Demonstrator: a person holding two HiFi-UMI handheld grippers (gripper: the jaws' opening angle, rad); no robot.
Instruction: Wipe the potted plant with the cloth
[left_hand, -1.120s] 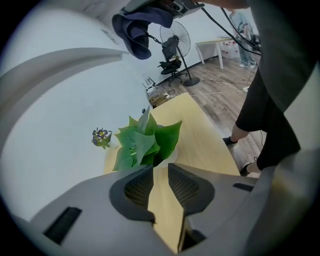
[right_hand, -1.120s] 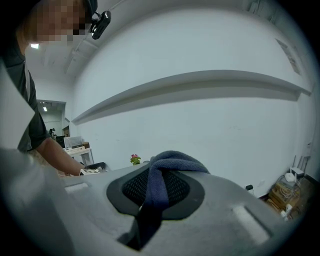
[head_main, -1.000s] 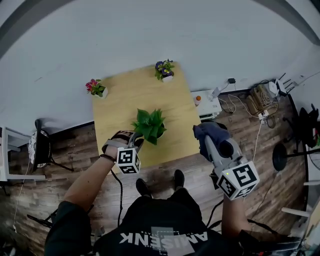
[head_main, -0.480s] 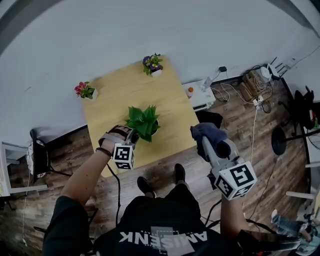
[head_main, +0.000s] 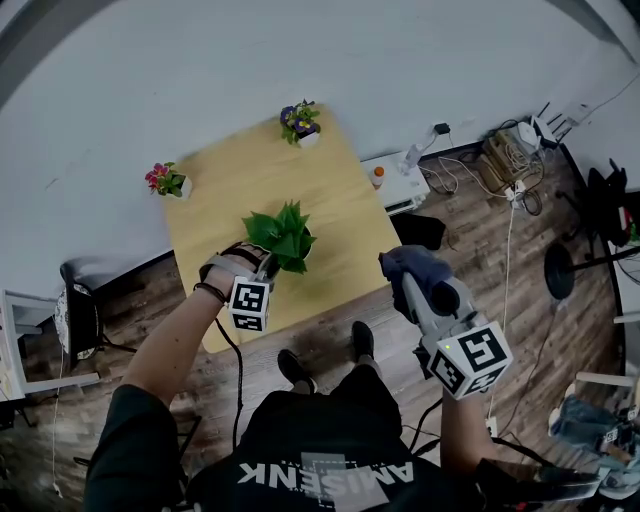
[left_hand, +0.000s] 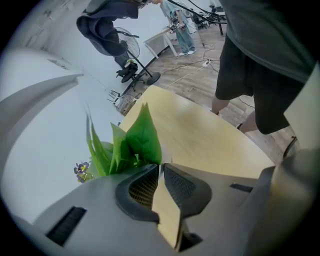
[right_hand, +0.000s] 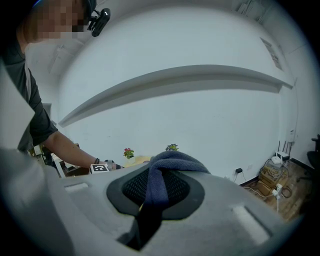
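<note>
Blue cloth (right_hand: 176, 161) clamped in right tool (right_hand: 159, 170), left tool (left_hand: 161, 167) just closing on 1 leaf (left_hand: 144, 137), 3 plants (head_main: 280, 235)

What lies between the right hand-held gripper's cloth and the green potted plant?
In the head view, only bare yellow tabletop, nothing standing on it, separates the potted plant from the cloth clamped in the right hand-held gripper.

We see the left gripper (head_main: 266, 270) now pressed in against the plant (head_main: 281, 234), on its side toward the table's (head_main: 330, 190) near edge; a second ago it hung a little off the leaves. Its jaws have just been closing and stand nearly together, tips at the foot of a leaf (left_hand: 144, 137). Whether they pinch it we cannot tell. In the head view the table has slid leftward.
</note>
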